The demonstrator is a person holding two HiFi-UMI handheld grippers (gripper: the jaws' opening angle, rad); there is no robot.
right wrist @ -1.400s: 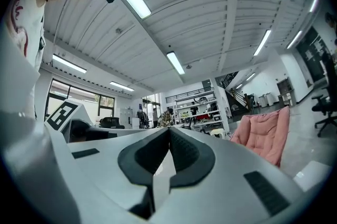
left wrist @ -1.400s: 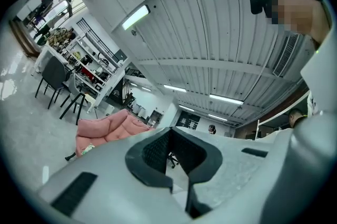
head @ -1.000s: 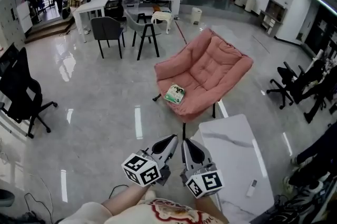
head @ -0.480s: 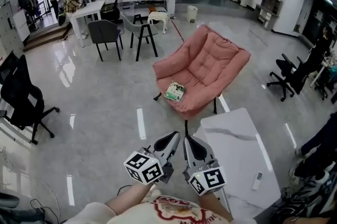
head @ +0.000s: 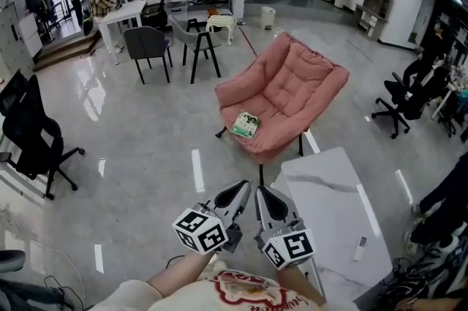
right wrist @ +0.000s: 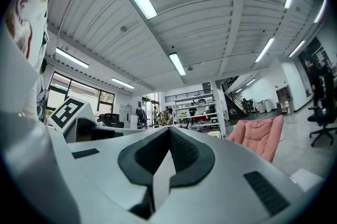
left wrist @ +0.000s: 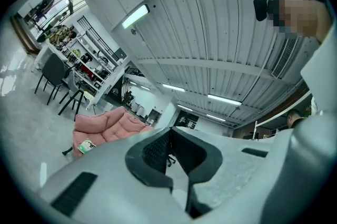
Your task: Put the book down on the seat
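A green-and-white book (head: pixel 245 124) lies on the front of the seat of a pink padded chair (head: pixel 292 94); the left gripper view shows the book (left wrist: pixel 86 147) small on the same chair (left wrist: pixel 108 128). Both grippers are held close to my body, well short of the chair and pointing toward it. My left gripper (head: pixel 241 189) is shut and holds nothing, its jaws meeting (left wrist: pixel 169 132). My right gripper (head: pixel 262 192) is shut and holds nothing too (right wrist: pixel 169 130). The pink chair (right wrist: pixel 261 136) stands to the right in the right gripper view.
A white marble-look table (head: pixel 329 207) stands right of the grippers with a small remote (head: pixel 360 248) on it. A black office chair (head: pixel 33 134) is at the left, grey chairs (head: pixel 150 46) and a stool (head: pixel 205 50) behind. More office chairs (head: pixel 406 101) and people are at the right.
The view has shifted slightly; the chair and book sit a little lower and nearer in the picture. Both grippers stay shut and side by side near my body.
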